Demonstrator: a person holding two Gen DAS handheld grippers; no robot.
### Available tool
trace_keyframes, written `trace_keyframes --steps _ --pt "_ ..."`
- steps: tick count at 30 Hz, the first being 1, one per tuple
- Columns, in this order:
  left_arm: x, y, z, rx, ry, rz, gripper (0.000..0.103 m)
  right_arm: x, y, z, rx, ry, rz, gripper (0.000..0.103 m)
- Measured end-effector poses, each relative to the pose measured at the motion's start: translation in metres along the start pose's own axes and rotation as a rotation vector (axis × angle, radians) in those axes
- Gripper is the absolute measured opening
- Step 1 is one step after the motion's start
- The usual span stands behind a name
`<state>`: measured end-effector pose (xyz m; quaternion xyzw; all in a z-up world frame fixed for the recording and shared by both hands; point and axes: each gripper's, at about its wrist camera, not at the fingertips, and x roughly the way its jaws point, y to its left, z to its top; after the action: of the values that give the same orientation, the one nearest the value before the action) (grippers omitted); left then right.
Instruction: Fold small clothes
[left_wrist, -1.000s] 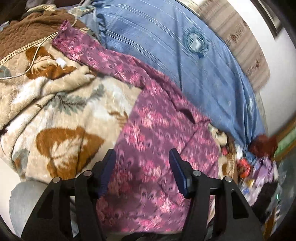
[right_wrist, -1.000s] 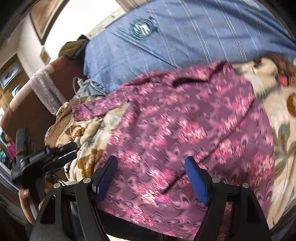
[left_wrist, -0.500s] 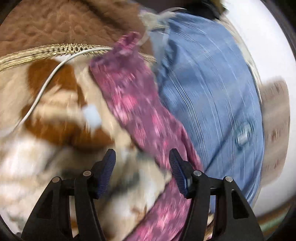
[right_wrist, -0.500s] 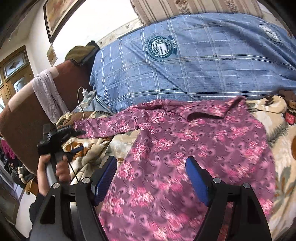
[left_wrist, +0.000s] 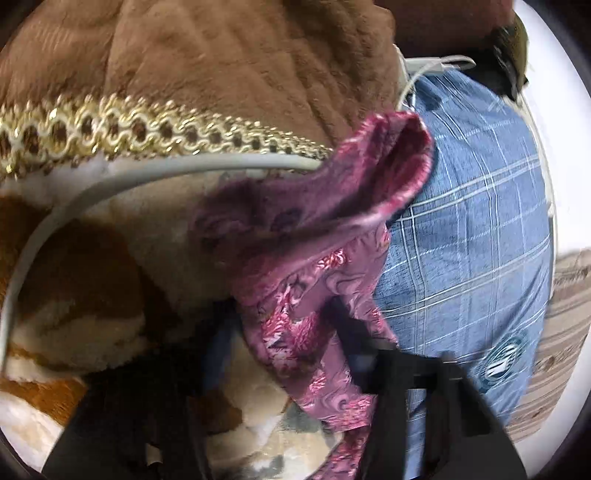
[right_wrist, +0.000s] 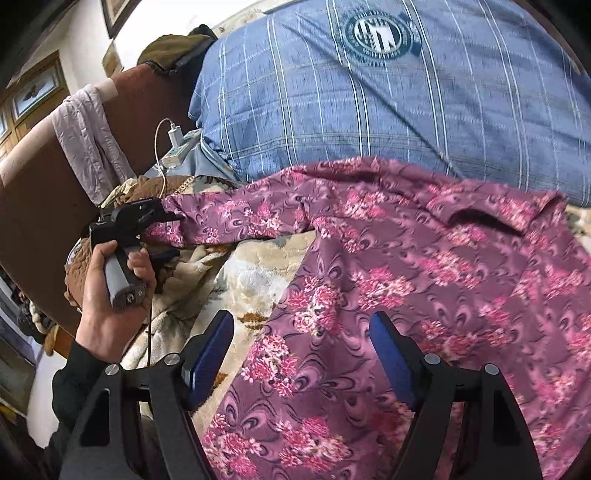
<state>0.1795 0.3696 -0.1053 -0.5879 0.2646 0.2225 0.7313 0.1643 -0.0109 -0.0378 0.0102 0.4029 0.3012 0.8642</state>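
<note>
Swung from the shirt's body to its sleeve cuff (left_wrist: 373, 177) at 12 o'clock, the left gripper (left_wrist: 291, 332) straddles that sleeve, grip unclear through blur, probably to fold it inward, while the right gripper (right_wrist: 301, 354) hovers wide above the purple floral shirt (right_wrist: 424, 280) spread on the blanket (right_wrist: 243, 273).

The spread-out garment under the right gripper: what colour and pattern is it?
The garment is purple-maroon with pink flower clusters and swirls; clearest in the right wrist view.

The left claw (right_wrist: 168, 218) is held out sideways by a bare hand (right_wrist: 110, 295) wrapped round its grey grip, dark sleeve at the wrist; its blurred fingers sit at the sleeve end of the purple garment (right_wrist: 388, 295). The right claw (right_wrist: 301, 354) hovers above that garment, blue pads (right_wrist: 212, 350) spread wide.
</note>
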Motion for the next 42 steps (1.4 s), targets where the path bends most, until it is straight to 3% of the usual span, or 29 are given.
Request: trace_keyframes --steps 1,4,7,9,12,14,15,17,20,25,27,29,33,37,42 --pt "-0.001 -0.002 -0.003 0.013 0.003 0.003 0.007 0.002 -0.001 -0.001 0.009 0.007 0.005 0.075" --pt "-0.018 -0.011 -0.011 0.063 -0.027 -0.038 0.005 0.006 -0.006 -0.001 0.035 0.026 0.01 0.074" --pt "-0.047 -0.042 -0.034 0.253 -0.115 -0.048 0.004 0.002 -0.012 0.003 0.057 0.022 0.005 0.074" --pt "-0.064 -0.064 -0.058 0.39 -0.135 -0.095 0.004 -0.005 -0.018 0.005 0.078 0.008 -0.001 0.074" --pt "-0.091 -0.102 -0.113 0.656 -0.185 -0.234 0.004 -0.017 -0.032 0.008 0.11 -0.014 -0.025 0.074" --pt "-0.106 -0.128 -0.162 0.905 -0.203 -0.309 0.004 -0.026 -0.047 0.01 0.145 -0.029 -0.053 0.074" --pt "-0.108 -0.137 -0.183 0.995 -0.174 -0.346 0.004 -0.032 -0.056 0.01 0.169 -0.039 -0.064 0.074" --pt "-0.105 -0.149 -0.226 1.133 0.002 -0.451 0.004 -0.046 -0.077 0.01 0.221 -0.063 -0.083 0.074" --pt "-0.095 -0.152 -0.272 1.286 0.169 -0.505 0.004 -0.074 -0.119 0.006 0.314 -0.106 -0.122 0.074" --pt "-0.074 -0.132 -0.339 1.498 0.347 -0.477 0.004 -0.094 -0.183 -0.007 0.452 -0.11 -0.107 0.074" --pt "-0.072 -0.121 -0.356 1.561 0.372 -0.453 0.004 -0.086 -0.205 -0.014 0.509 -0.067 -0.042 0.074" --pt "-0.063 -0.112 -0.369 1.615 0.398 -0.416 0.004 -0.069 -0.22 -0.02 0.566 -0.019 0.087 0.074" --pt "-0.046 -0.108 -0.389 1.684 0.423 -0.365 0.004 -0.041 -0.226 -0.035 0.634 0.063 0.228 0.074" --pt "-0.045 -0.103 -0.402 1.769 0.442 -0.352 0.004 -0.042 -0.227 -0.058 0.674 0.078 0.259 0.076" --pt "-0.031 -0.093 -0.414 1.847 0.466 -0.269 0.005 -0.041 -0.226 -0.074 0.701 0.124 0.308 0.072"
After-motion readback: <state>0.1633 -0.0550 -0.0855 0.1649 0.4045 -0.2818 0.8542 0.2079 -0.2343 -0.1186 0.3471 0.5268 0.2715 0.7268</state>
